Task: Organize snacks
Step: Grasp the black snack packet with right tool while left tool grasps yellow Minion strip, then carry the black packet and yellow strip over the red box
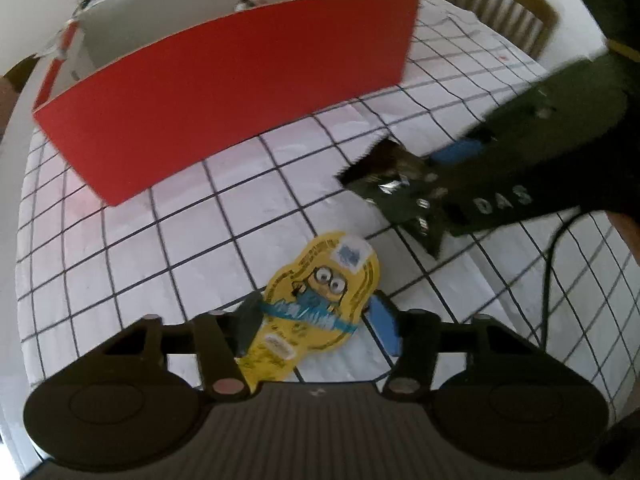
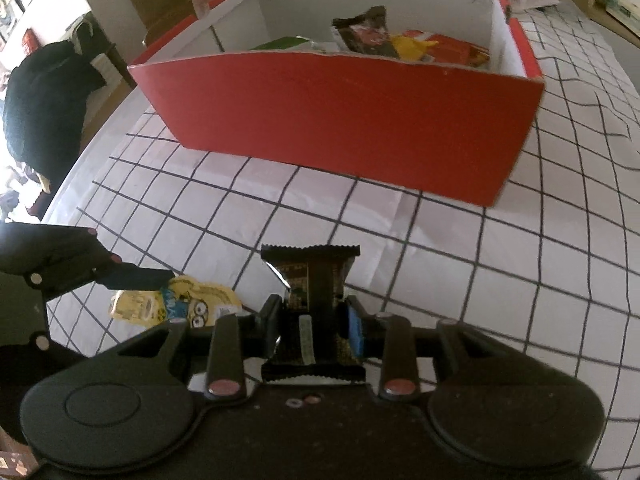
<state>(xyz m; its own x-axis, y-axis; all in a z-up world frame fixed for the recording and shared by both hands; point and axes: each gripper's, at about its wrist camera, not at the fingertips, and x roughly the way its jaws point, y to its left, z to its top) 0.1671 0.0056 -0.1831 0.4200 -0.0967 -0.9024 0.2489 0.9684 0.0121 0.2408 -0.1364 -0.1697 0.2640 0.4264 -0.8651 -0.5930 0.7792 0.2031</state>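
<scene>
A yellow Minion snack packet (image 1: 320, 276) lies on the checked tablecloth (image 1: 180, 240), and my left gripper (image 1: 316, 322) is shut on it, one pad at each side. The right wrist view shows the same packet (image 2: 200, 300) low on the left, under one of the left gripper's fingers (image 2: 136, 279). My right gripper (image 2: 314, 320) is shut on a dark, shiny snack bar wrapper (image 2: 316, 280) and holds it above the cloth. From the left wrist view this wrapper (image 1: 392, 176) sticks out of the right gripper (image 1: 436, 184). Behind stands the red cardboard box (image 2: 340, 120) (image 1: 240, 100).
Several snack packets (image 2: 400, 40) lie inside the box. A wooden chair (image 1: 508, 4) stands beyond the table's far right. A black cable (image 1: 548, 272) trails over the cloth on the right. Dark clothing (image 2: 44, 92) is heaped left of the table.
</scene>
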